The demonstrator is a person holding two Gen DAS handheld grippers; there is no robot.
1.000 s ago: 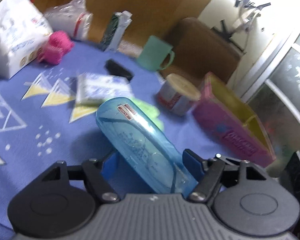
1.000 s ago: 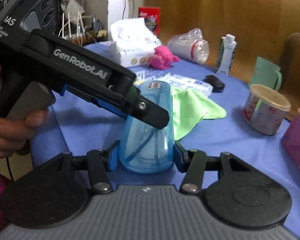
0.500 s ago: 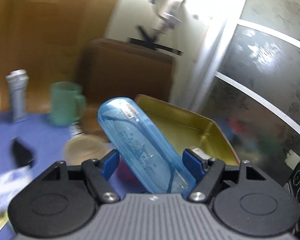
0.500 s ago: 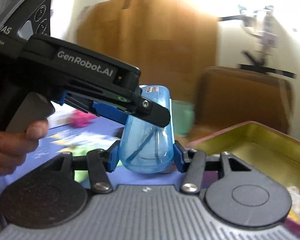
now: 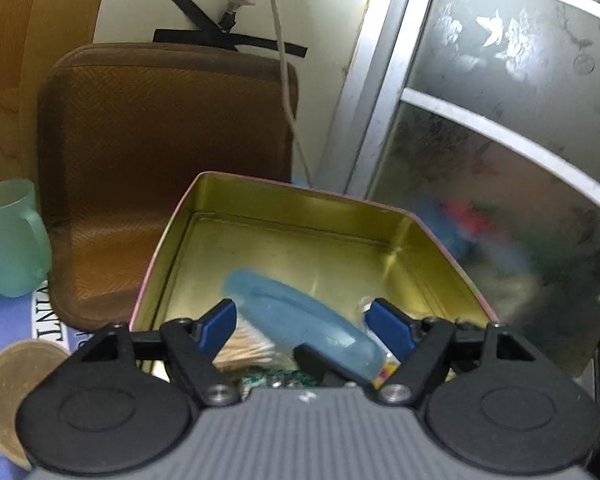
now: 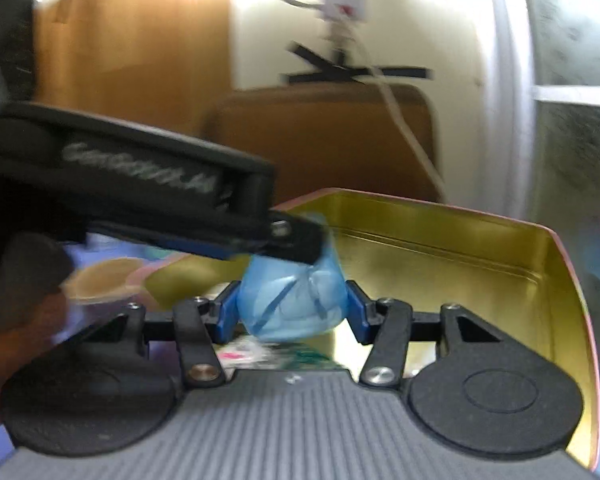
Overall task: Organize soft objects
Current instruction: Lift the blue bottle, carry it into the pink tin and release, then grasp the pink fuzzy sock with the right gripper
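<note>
A translucent blue soft case (image 5: 300,320) lies tilted over the open gold-lined tin (image 5: 300,232) with a pink outside. My left gripper (image 5: 306,322) is open, its blue pads apart on either side of the case. In the right wrist view the case (image 6: 292,300) sits between the blue pads of my right gripper (image 6: 292,310), which is shut on it above the tin (image 6: 460,248). The left gripper's black body (image 6: 140,184) crosses above the case from the left.
A brown chair back (image 5: 160,140) stands behind the tin. A green mug (image 5: 12,236) and a round can lid (image 5: 8,392) sit left on the blue cloth. Small packets (image 5: 252,352) lie in the tin's near end. A frosted glass door (image 5: 520,120) is at the right.
Both grippers carried the blue case from the table over to the tin and lowered it. The left gripper's pads have opened off the case; the right stays shut on it.
</note>
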